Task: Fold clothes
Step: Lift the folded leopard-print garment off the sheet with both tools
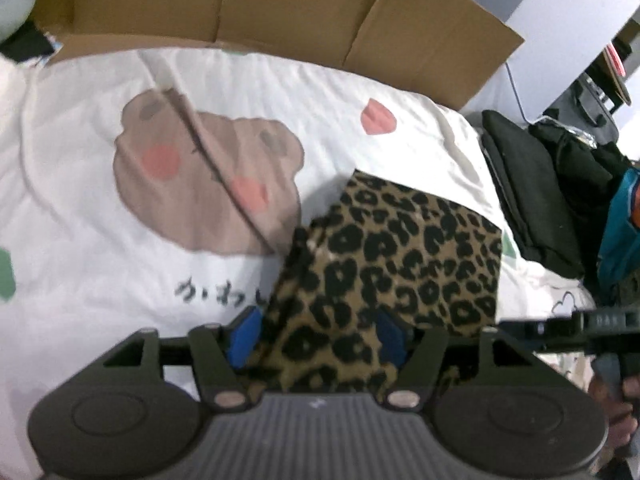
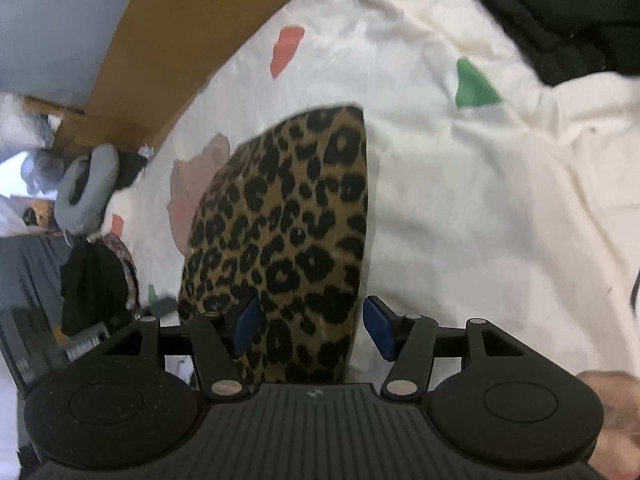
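A folded leopard-print garment (image 1: 404, 252) lies on a white bed cover (image 1: 80, 208) printed with a brown bear. My left gripper (image 1: 318, 340) stands open with the near edge of the garment between its blue pads (image 1: 245, 336). In the right wrist view the same garment (image 2: 288, 216) reaches from the cover (image 2: 480, 200) down between the blue pads (image 2: 244, 324) of my right gripper (image 2: 312, 326), which is open around it. The right gripper's body also shows at the right edge of the left wrist view (image 1: 580, 328).
A flattened cardboard box (image 1: 256, 4) stands along the far side of the bed. A stack of black folded clothes (image 1: 532, 184) and a teal item (image 1: 620, 232) lie at the right. A grey neck pillow (image 2: 86, 192) and dark clothes (image 2: 96, 280) lie off the bed.
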`<action>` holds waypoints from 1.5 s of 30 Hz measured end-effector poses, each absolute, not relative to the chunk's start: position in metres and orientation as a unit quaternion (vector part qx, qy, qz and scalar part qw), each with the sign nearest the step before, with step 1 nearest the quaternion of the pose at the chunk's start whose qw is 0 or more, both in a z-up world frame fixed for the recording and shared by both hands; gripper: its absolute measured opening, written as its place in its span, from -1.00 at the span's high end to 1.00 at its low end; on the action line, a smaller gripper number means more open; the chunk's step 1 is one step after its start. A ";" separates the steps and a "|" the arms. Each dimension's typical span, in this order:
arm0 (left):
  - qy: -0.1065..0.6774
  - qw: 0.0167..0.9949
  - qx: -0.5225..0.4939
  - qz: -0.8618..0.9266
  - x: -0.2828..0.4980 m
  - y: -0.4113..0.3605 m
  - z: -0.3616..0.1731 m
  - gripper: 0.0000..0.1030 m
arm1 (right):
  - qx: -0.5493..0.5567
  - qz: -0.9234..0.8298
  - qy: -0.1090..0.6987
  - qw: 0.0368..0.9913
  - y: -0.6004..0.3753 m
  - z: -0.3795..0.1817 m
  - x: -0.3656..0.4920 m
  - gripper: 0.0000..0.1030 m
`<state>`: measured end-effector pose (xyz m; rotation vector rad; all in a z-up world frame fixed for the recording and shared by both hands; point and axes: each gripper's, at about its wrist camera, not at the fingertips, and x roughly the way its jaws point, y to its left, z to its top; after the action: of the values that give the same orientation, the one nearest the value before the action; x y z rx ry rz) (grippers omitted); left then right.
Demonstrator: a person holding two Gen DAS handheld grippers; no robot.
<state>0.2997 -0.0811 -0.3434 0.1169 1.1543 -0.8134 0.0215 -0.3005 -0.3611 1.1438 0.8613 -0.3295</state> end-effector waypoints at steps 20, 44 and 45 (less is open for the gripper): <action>0.538 0.722 -0.011 -0.436 0.329 -0.083 -0.387 0.05 | 0.558 -0.151 0.344 0.740 -0.302 -0.392 0.030 0.67; 0.555 0.687 -0.057 -0.465 0.349 -0.091 -0.403 -0.08 | 0.578 -0.146 0.339 0.728 -0.311 -0.400 0.035 0.44; 0.554 0.686 -0.056 -0.467 0.347 -0.093 -0.404 -0.10 | 0.583 -0.144 0.337 0.725 -0.310 -0.403 0.036 0.44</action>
<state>0.3472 -0.0932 -0.4045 -0.1246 1.2415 -1.0462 0.0356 -0.3104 -0.4025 1.2871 0.7430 -0.3169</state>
